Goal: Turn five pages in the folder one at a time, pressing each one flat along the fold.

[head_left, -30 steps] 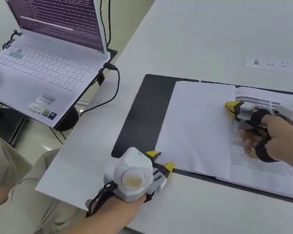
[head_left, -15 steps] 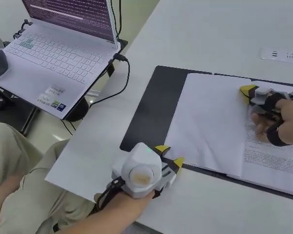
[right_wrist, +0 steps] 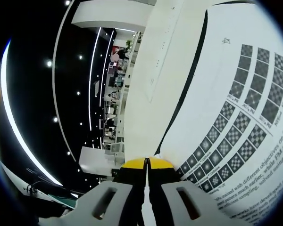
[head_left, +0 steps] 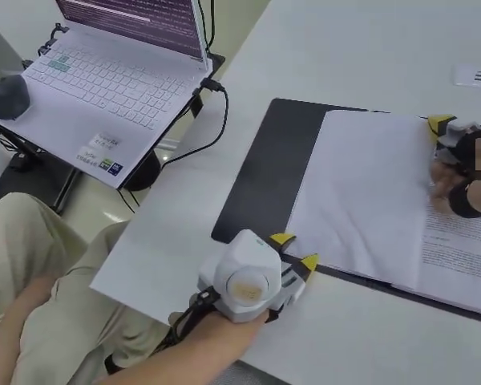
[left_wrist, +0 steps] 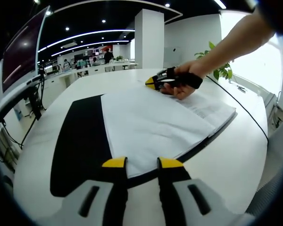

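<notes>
While the folder (head_left: 256, 176) lies open on the tabletop (head_left: 345, 48), our right gripper (head_left: 441, 124) (jaws pressed together) sits at the far end of the fold (head_left: 424, 233), which runs toward us; our left gripper (head_left: 296, 250), jaws slightly spread, waits at the near edge.

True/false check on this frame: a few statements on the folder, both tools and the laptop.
1. The folder lies open on the table. True.
2. The right tool has its jaws spread wide. False: they are shut together.
3. The laptop is closed. False: it is open, with the screen lit.
4. The left tool sits at the folder's near edge, jaws apart. True.
5. The page ahead of the right tool is blank. False: it carries checkered figures and text.
</notes>
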Tool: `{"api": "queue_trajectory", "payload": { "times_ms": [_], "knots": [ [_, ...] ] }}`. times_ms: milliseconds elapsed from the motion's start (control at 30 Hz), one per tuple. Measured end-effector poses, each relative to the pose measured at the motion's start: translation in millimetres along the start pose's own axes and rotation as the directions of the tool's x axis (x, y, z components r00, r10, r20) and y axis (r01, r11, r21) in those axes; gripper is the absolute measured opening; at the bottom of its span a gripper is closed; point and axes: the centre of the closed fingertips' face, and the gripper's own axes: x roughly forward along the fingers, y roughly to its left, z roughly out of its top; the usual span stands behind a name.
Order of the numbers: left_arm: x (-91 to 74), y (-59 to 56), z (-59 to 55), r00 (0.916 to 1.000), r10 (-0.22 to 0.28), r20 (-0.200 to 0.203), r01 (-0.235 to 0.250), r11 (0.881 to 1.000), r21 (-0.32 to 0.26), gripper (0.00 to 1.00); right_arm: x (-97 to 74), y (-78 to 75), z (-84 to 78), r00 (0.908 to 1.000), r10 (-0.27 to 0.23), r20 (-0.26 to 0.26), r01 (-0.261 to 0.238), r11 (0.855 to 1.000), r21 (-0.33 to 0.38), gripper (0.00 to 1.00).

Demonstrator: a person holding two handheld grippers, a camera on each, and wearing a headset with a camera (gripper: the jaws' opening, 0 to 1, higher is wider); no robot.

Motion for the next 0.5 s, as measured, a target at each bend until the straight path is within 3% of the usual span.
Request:
{"api": "queue_trajectory", "payload": {
  "times_ms": [167, 500],
  "knots": [
    [-0.1, -0.1, 0.0, 1.0, 0.0, 0.0, 0.0, 1.0, 0.0, 0.24, 2.3, -0.3, 4.4, 0.9997, -0.006, 0.023, 0.005, 0.999, 0.04, 0.0],
    [0.1, 0.5, -0.7, 1.0, 0.0, 0.0, 0.0, 1.0, 0.001, 0.24, 0.4, 1.6, 0.3, 0.9998, 0.013, -0.018, -0.012, 0.999, 0.041, 0.0]
  ]
}}
